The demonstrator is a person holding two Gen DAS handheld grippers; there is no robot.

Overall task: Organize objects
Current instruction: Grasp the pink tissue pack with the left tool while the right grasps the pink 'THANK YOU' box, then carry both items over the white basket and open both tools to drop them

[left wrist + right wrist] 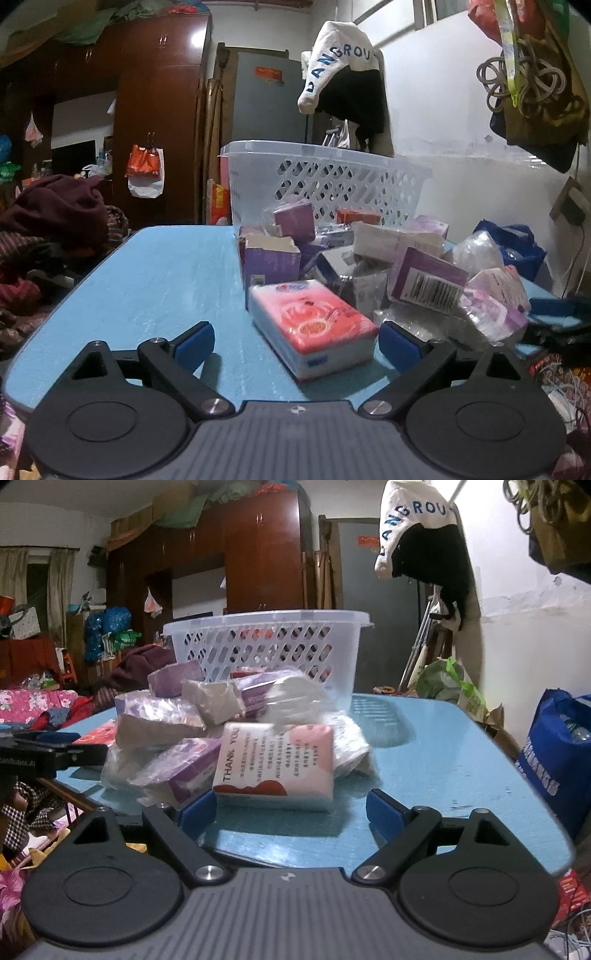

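Observation:
A pile of small boxes and plastic-wrapped packs (388, 258) lies on a light blue table (155, 280), in front of a white perforated basket (325, 177). My left gripper (295, 347) is open, its blue pads either side of a pink-and-white tissue pack (314, 325) lying flat at the near edge of the pile. My right gripper (291, 812) is open, just short of a pink "THANK YOU" pack (277, 764) at the front of the pile (207, 716). The basket (266, 642) stands behind, with some items showing through its holes.
A blue shopping bag (554, 760) hangs off the table's right side. Clothes and bedding (48, 236) lie left of the table. A wardrobe (159, 110) and a grey door (269, 99) stand behind. The left gripper's body (44, 753) shows at the table's left edge.

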